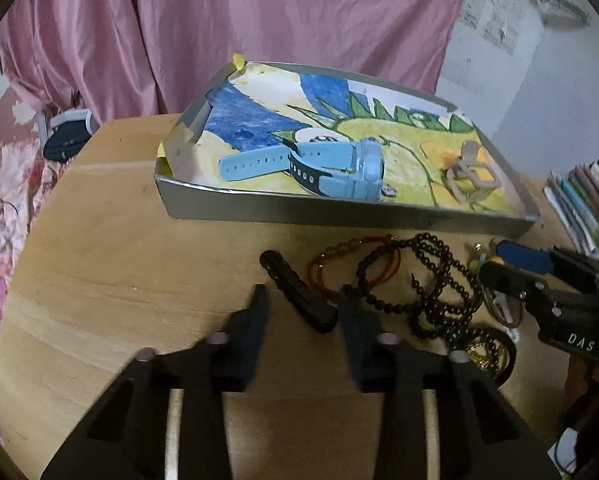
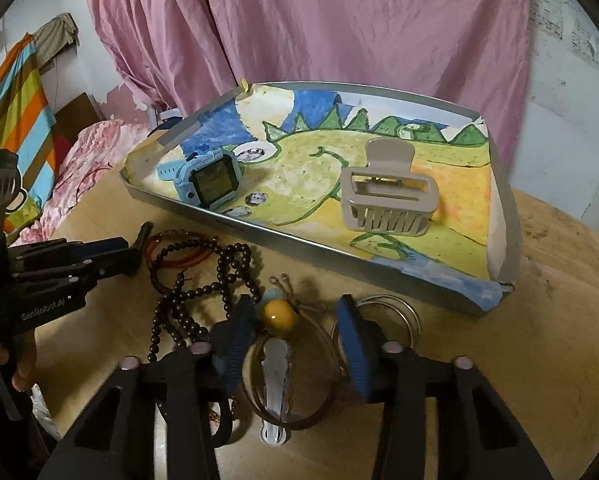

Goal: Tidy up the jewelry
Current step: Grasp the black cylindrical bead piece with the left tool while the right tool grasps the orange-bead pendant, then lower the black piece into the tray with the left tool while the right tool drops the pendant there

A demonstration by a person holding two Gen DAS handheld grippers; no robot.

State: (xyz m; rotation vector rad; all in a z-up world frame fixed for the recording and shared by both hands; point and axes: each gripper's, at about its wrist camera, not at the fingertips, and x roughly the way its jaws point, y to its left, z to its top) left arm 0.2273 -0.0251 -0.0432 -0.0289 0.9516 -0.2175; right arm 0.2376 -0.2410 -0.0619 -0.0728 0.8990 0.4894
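Left gripper (image 1: 303,304) jaws apart, nothing between the pads, low over the desk (image 1: 119,280); a black hair clip (image 1: 295,292) lies on the wood between its fingertips. Right gripper (image 2: 295,320) also apart, empty, hovering above a white hair clip (image 2: 274,376), a thin brown hoop (image 2: 323,412) and a yellow bead charm (image 2: 278,313). Silver bangles (image 2: 403,312) just beside its right finger. Dark bead necklace (image 1: 439,280) and red bangle (image 1: 379,276) sit between the two grippers, near the tray's front wall. Tray (image 2: 299,242) at the desk's far edge holds a blue watch (image 2: 211,178) at its left end and a beige claw clip (image 2: 387,196) toward its right.
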